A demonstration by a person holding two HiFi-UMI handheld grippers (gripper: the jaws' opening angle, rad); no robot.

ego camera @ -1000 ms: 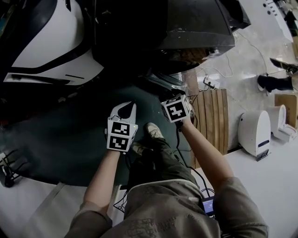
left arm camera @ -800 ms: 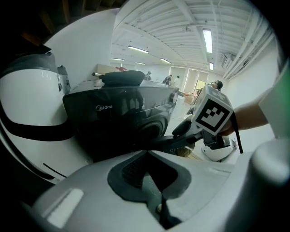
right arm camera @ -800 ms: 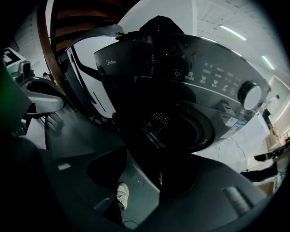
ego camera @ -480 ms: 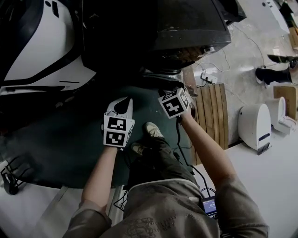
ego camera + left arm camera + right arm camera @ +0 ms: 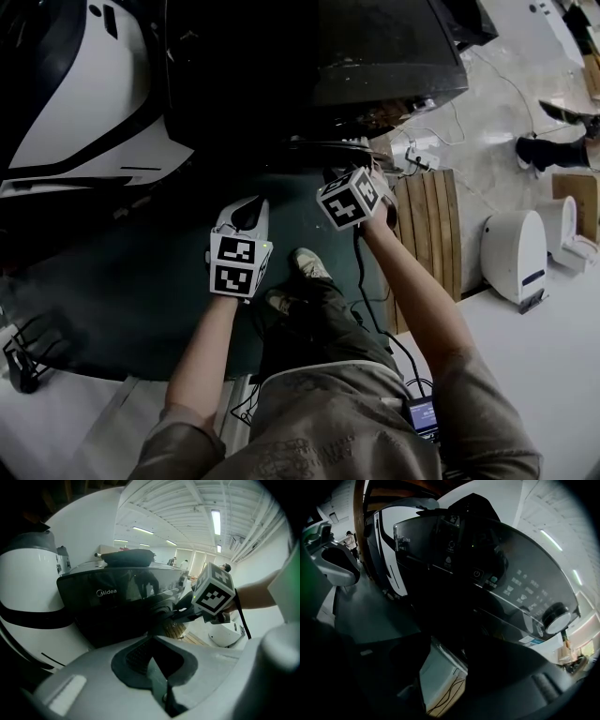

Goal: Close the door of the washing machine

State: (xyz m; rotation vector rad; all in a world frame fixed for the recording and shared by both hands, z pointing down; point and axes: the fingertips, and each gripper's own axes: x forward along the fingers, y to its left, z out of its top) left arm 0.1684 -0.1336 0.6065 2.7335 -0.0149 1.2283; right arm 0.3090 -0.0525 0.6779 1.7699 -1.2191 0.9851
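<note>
Now washer door (image 5: pixel 159 611) just ahead of R gripper (image 5: pixel 179 616).

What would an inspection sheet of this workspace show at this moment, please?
Surface: dark green mat underfoot, with pale floor to the right.
Job's things: dark washing machine with a control knob; the door area is too dark to tell whether it is open or shut.
Clutter: wooden slatted board and a white appliance on the floor.
Grippers: left gripper has its jaws together and is empty, held back from the machine. Right gripper has its jaws apart, close to the machine's front.
Cables: a cable runs along the right arm; a power strip lies on the floor.
Surroundings: white-and-black machine on the left.
</note>
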